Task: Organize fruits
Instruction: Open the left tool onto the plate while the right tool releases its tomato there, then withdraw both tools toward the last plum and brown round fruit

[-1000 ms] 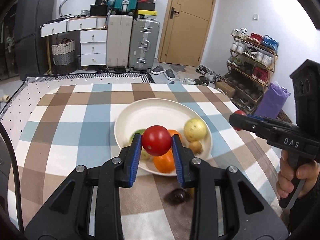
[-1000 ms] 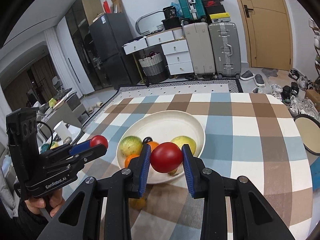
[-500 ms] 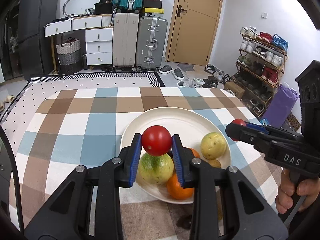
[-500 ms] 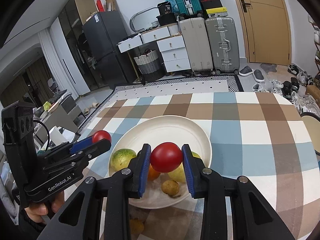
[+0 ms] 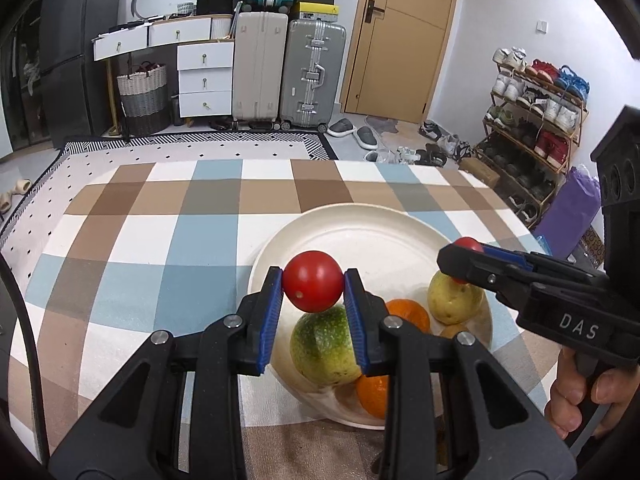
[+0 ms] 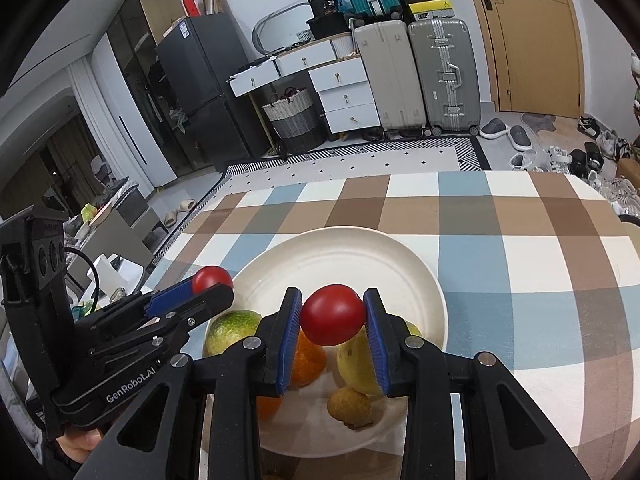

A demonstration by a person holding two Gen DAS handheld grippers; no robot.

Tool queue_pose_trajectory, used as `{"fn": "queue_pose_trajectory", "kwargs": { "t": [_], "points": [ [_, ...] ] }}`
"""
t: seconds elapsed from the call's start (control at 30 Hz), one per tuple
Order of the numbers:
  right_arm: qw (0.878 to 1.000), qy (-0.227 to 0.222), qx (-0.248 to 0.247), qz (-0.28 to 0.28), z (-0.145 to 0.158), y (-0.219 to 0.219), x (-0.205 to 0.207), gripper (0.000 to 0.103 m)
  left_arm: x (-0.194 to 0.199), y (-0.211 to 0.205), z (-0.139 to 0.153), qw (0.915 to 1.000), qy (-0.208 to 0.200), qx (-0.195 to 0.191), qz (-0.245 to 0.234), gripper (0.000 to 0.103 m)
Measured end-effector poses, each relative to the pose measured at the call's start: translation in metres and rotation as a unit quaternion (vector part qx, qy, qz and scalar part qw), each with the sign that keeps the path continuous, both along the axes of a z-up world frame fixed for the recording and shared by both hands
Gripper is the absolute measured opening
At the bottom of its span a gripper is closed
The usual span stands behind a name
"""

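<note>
Right now each gripper carries its own round red tomato over the round cream plate [image 5: 404,224] on the table's blue, brown and white checked cloth [image 5: 168,236]. Seen from the left wrist, the left gripper [image 5: 313,300] has its blue-padded fingers closed on a glossy red tomato [image 5: 313,281], pinched at 9 and 3 o'clock and lifted clear of the fruit beneath. Directly below it, at 6 o'clock, lies a green and yellow mottled round fruit [image 5: 322,346], with an orange [image 5: 410,314] at its 2 o'clock and a second orange [image 5: 372,396] at 5 o'clock near the plate's closest rim. A yellow-green round fruit [image 5: 450,300] rests at 3 o'clock on the plate.

Seen from the right wrist, the right gripper [image 6: 332,322] is likewise clamped on a second red tomato [image 6: 333,314], held above the plate's near half. Under it sit the oranges, the yellow-green fruit at 5 o'clock, and a small brown round fruit [image 6: 348,406] at 6 o'clock. The two grippers hang side by side, each showing at the edge of the other's view, with a person's hand [image 5: 580,396] wrapped round the right gripper's handle.
</note>
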State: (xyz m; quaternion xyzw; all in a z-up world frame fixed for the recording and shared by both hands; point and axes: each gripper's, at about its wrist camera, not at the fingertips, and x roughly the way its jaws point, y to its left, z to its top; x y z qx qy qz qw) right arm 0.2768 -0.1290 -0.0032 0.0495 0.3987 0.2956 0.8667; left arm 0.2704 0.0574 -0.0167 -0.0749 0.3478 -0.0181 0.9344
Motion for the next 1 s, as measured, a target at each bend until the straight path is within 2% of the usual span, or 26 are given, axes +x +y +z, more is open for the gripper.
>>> {"fn": "queue_pose_trajectory", "kwargs": {
  "t": [0.07, 0.13, 0.17, 0.23, 0.3, 0.33, 0.37, 0.4, 0.47, 0.53, 0.57, 0.67, 1.0],
  "points": [
    [1.000, 0.002, -0.002, -0.003, -0.002, 0.001, 0.001, 0.034, 0.001, -0.001, -0.002, 1.0000, 0.002, 0.004, -0.001, 0.028],
    [1.000, 0.001, 0.009, -0.005, -0.001, -0.002, 0.000, 0.042, 0.000, -0.002, -0.001, 1.0000, -0.001, 0.004, -0.002, 0.028],
    [1.000, -0.005, 0.013, -0.008, 0.002, -0.005, -0.002, 0.046, -0.002, -0.002, 0.000, 1.0000, -0.001, 0.003, -0.003, 0.032],
    [1.000, -0.015, 0.012, -0.014, 0.006, -0.011, -0.007, 0.049, -0.006, -0.001, 0.003, 1.0000, -0.004, 0.001, -0.005, 0.043],
    [1.000, -0.023, 0.008, -0.015, 0.008, -0.018, -0.014, 0.052, -0.014, -0.002, 0.006, 0.9999, -0.012, 0.002, -0.003, 0.067],
    [1.000, -0.024, 0.005, -0.016, 0.009, -0.020, -0.016, 0.055, -0.018, -0.002, 0.008, 0.9999, -0.013, 0.003, -0.002, 0.073],
    [1.000, -0.025, 0.001, -0.015, 0.009, -0.023, -0.020, 0.064, -0.022, -0.002, 0.009, 0.9999, -0.016, 0.000, -0.002, 0.079],
    [1.000, -0.025, 0.000, -0.011, 0.009, -0.026, -0.023, 0.073, -0.027, -0.002, 0.011, 0.9998, -0.018, -0.005, -0.004, 0.080],
    [0.999, -0.031, -0.003, -0.009, 0.010, -0.031, -0.031, 0.078, -0.035, -0.002, 0.015, 0.9997, -0.020, -0.010, -0.008, 0.084],
    [0.999, -0.032, -0.007, -0.005, 0.010, -0.035, -0.037, 0.087, -0.045, -0.004, 0.018, 0.9998, -0.022, -0.003, -0.005, 0.092],
    [0.999, -0.034, -0.006, -0.001, 0.010, -0.037, -0.041, 0.093, -0.050, -0.005, 0.019, 0.9997, -0.024, 0.002, -0.003, 0.100],
    [0.999, -0.041, -0.012, 0.003, 0.009, -0.042, -0.051, 0.103, -0.066, -0.008, 0.023, 0.9995, -0.031, 0.012, -0.001, 0.103],
    [0.999, -0.034, -0.033, 0.019, -0.005, -0.048, -0.073, 0.103, -0.104, -0.012, 0.006, 0.9994, -0.014, 0.032, 0.000, 0.103]
  ]
}}
